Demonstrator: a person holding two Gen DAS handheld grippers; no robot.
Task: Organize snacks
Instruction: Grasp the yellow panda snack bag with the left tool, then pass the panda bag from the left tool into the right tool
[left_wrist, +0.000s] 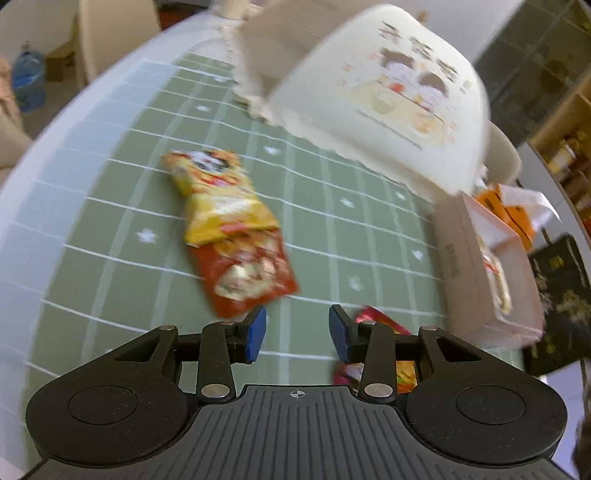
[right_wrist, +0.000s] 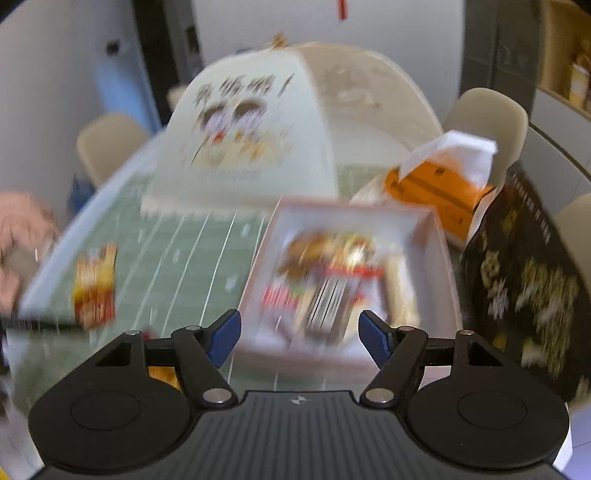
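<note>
**Snack packets: two loose on the desk, others boxed**

Left wrist view. Snack packets (left_wrist: 232, 232), one yellow lying over one red-orange, rest flat on the green gridded cloth of the desk (left_wrist: 110, 206), just ahead of the left gripper (left_wrist: 297, 334). The gripper stands moderately wide with nothing between its blue pads; it points past the red packet's near corner, likely lining up a pick. Another red wrapper (left_wrist: 373, 317) lies close under the right finger, partly hidden. To the right sits a pale cardboard box (left_wrist: 476, 273), open-topped, evidently the collecting place. Behind it, an orange tissue pack (left_wrist: 506, 210) and a black printed bag (left_wrist: 557, 295). A large cream food cover (left_wrist: 373, 96) with cartoon print takes up the far side. All blurred by motion.

Right wrist view. The right gripper (right_wrist: 300, 336) hovers over the near edge of the box (right_wrist: 439, 258), jaws wide and empty. Packets (right_wrist: 332, 280) already lie inside, one showing a barcode; details too smeared to read. The loose snacks (right_wrist: 94, 288) show at far left, well apart from the box.
</note>
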